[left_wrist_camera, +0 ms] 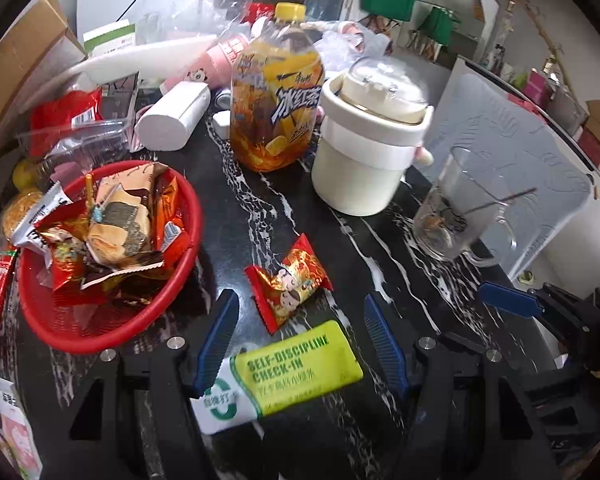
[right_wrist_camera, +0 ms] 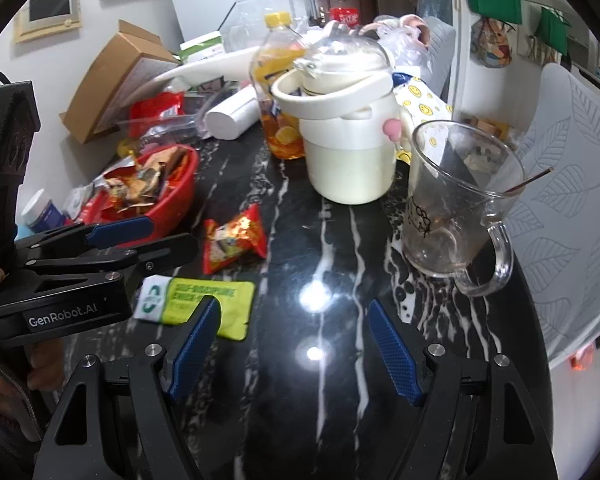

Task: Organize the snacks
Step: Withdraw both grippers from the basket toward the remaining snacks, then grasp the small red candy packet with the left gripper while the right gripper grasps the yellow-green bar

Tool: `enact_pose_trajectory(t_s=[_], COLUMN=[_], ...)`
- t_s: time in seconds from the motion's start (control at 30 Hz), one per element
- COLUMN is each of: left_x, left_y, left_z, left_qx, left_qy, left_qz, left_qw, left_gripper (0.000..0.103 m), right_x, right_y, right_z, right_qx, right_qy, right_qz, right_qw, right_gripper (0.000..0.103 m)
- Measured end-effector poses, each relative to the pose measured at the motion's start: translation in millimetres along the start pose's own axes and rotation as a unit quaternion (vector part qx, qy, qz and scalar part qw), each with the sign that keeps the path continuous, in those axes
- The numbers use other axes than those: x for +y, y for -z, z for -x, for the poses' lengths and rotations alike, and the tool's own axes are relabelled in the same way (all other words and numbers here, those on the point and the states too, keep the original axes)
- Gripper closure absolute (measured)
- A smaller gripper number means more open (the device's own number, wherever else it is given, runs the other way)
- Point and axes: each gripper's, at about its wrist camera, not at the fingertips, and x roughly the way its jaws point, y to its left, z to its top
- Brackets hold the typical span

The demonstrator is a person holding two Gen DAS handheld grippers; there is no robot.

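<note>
Clutter rings red basket (left_wrist_camera: 112, 332); left claw (left_wrist_camera: 300, 312) spread round green packet (left_wrist_camera: 300, 364); right claw (right_wrist_camera: 294, 316) spread.

Even, fairly bright indoor light filled both views. Two white glare spots sat on the glossy black tabletop (right_wrist_camera: 340, 240) near its front edge in the right wrist view. Fisheye curvature bent the edges, black vignette filled the corners, and distant clutter looked soft.

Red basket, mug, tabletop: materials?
Red basket: looks like moulded plastic, glossy, with a fine mesh wall. Mug: clear glass; the spoon and table show through it, thick handle. Tabletop: polished black stone or a stone-look surface, white veins, mirror-like lamp glare; which one is unclear.
</note>
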Motion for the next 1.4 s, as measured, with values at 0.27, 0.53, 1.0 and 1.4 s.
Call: enact_pose_trajectory(t_s=[0.27,0.53,1.0,1.4], left_x=[0,4,3,39], left_y=[-7,-12,-6,33], left_z=[-41,-69,-52,21], left_qx=[0.030,0.058,0.047,0.016], left_qy=[-0.022,-0.031,-0.023,-0.061], left_qz=[0.023,0.046,0.026,0.067], left_qw=[0.9990,0.9968,0.9983,0.9958], left_gripper=[0.039,0.039,0.057,0.057], right_x=[-14,-21,-23,17], right_y=[-8,-16,-16,-9], right_z=[-22,-37,-43,-56], right_qx=[0.010,0.015,0.022,0.041], right_qy=[0.002,-0.001,-0.007,-0.063], right_qz=[0.008,0.009,0.004,0.053], right_qw=[1.000,1.000,1.000,0.996], right_gripper=[0.026,0.026,0.026,0.026])
